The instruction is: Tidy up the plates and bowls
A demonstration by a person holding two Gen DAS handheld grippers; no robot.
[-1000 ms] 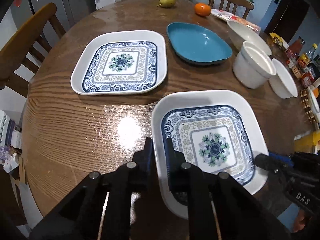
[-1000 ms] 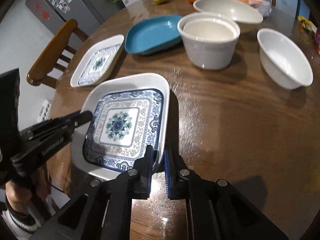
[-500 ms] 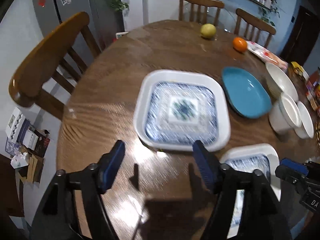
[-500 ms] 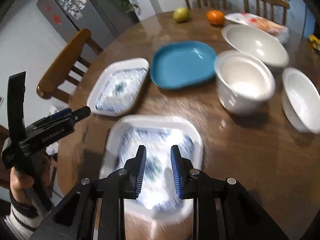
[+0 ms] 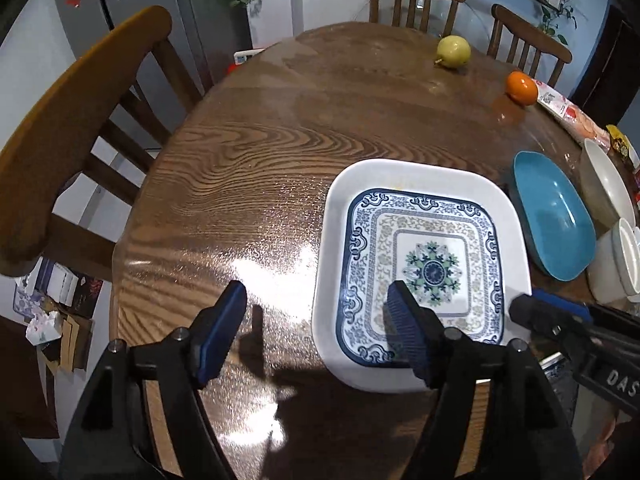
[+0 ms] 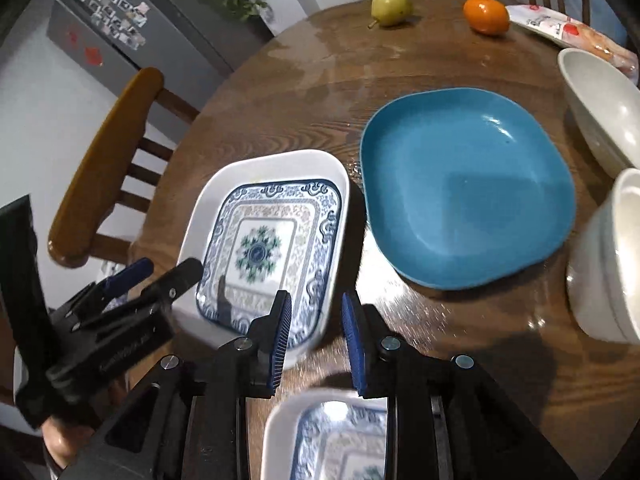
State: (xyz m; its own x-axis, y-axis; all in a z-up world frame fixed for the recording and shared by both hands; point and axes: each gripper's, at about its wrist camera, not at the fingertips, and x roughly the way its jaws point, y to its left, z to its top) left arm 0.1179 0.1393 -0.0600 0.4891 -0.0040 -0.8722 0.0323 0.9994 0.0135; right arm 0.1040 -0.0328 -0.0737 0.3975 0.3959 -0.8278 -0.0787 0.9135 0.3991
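While both grippers, left (image 5: 316, 312) and right (image 6: 314, 320), are hovering open and empty, 2 patterned plates are lying apart; a shallow rim grip risks slipping.

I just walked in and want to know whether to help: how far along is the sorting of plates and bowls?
Early. Nothing looks stacked: one patterned square plate lies flat on the table, a second patterned plate sits apart, nearer the camera. In hand: nothing; the left gripper and right gripper are both open. Left: the blue plate and white bowls are separate.
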